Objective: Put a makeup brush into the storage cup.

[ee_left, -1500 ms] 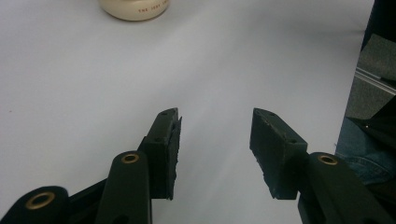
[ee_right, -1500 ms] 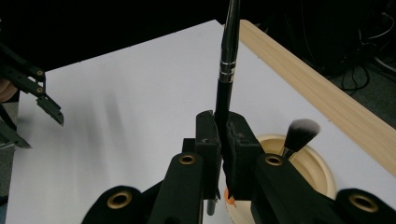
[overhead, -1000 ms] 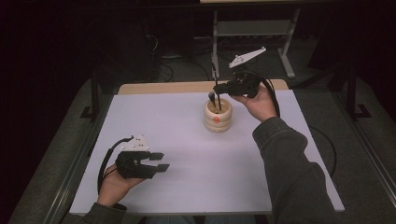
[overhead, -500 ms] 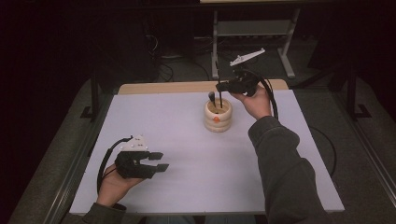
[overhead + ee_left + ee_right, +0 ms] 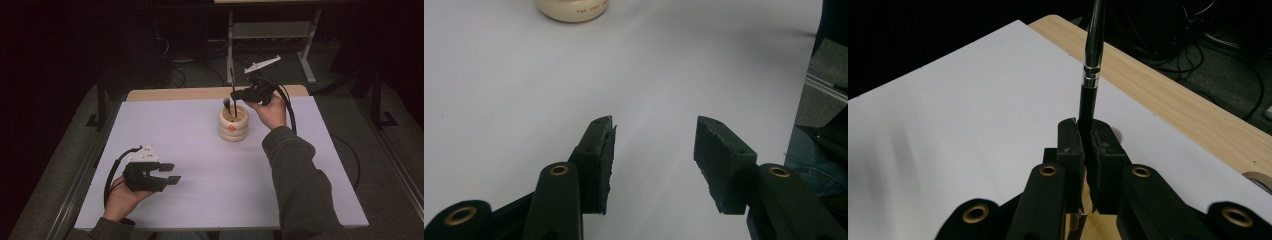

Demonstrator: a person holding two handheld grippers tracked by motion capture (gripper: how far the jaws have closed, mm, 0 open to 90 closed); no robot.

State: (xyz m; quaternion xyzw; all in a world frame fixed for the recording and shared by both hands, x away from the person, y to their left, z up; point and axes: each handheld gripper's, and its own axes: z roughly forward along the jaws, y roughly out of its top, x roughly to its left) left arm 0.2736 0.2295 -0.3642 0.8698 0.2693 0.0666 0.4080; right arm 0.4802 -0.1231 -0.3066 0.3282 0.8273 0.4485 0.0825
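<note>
Your right gripper [image 5: 239, 95] hangs just over the holder [image 5: 233, 124], a cream, ringed wooden pot standing on the white mat [image 5: 200, 150] toward the far edge of the table. Its jaws are clamped tight on a thin black pen [image 5: 1090, 75] with a silver band; the pen stands nearly upright, and its lower end reaches down into the holder's mouth, though from above you can't quite tell whether the tip touches the bottom. A second dark stick seems to lean inside the holder beside it. Your left gripper [image 5: 167, 173] rests low near the front left of the mat, well apart from the holder. Its jaws stand about half open with nothing between them, only bare mat showing past the pads [image 5: 600, 160].
</note>
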